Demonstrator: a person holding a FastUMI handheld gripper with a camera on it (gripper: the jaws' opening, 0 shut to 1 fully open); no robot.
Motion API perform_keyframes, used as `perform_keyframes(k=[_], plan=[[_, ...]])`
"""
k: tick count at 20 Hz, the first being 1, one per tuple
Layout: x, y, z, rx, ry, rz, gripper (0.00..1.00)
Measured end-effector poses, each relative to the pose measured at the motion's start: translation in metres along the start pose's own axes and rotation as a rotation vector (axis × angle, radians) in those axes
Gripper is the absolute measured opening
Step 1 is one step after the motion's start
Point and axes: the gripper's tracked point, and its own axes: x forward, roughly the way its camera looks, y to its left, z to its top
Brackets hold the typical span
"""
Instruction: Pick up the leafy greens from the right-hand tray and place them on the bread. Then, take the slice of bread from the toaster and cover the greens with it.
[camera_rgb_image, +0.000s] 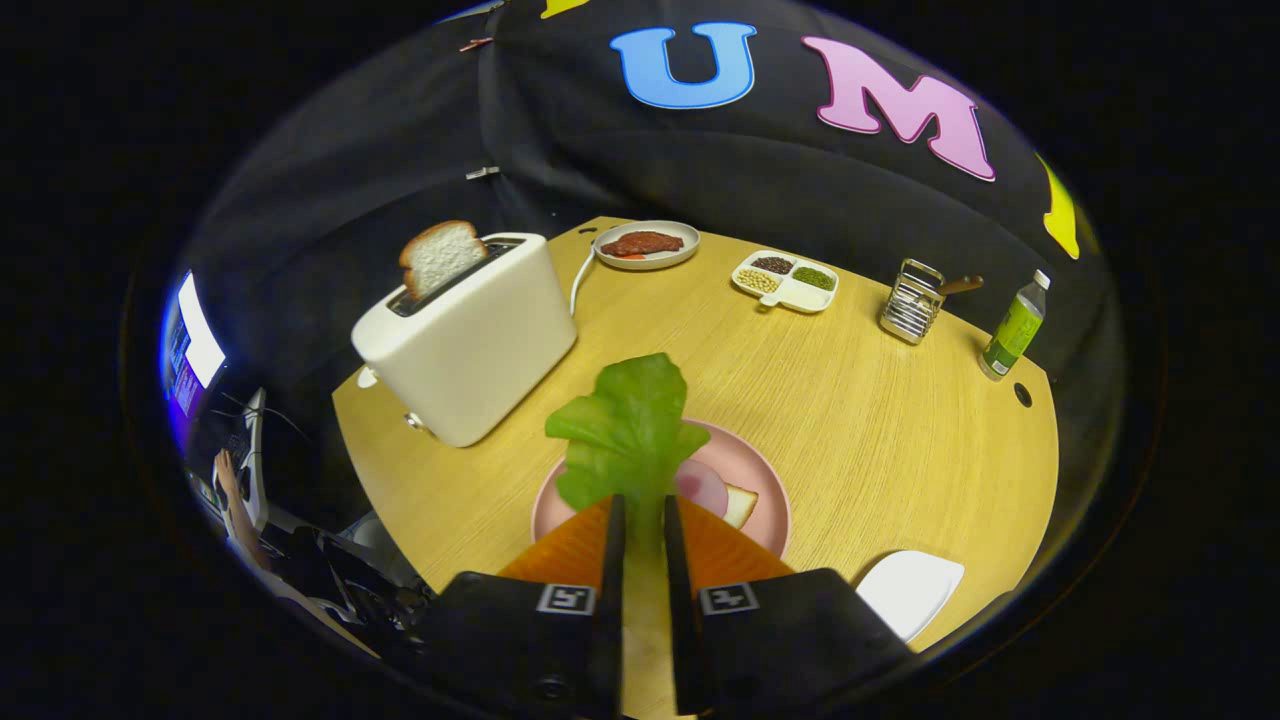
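Observation:
My gripper (640, 512) is shut on a green leaf (627, 432), which sticks up ahead of the fingertips. Below and just beyond the fingers lies a pink plate (762, 478) with a pink ham slice (703, 486) on a piece of bread (741, 505), partly hidden by the leaf and the fingers. A white toaster (470, 340) stands beyond the plate to the left, a bread slice (440, 256) standing up out of its slot. A white tray (910, 590) lies to the right of the fingers, near the table's front edge.
At the back of the wooden table (880, 440) stand a plate with red meat (645, 244), a divided dish of beans (786, 279), a metal wire holder (914, 300) and a green bottle (1014, 328). A person's hand (228, 480) shows off the table's left.

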Motion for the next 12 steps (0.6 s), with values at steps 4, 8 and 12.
perform_keyframes(k=[4, 8, 12], plan=[[0.002, -0.004, 0.004, 0.002, -0.037, -0.045, 0.87], [-0.017, -0.003, 0.016, -0.007, -0.102, -0.066, 0.98], [-0.053, 0.001, 0.045, -0.007, -0.22, -0.084, 0.98]])
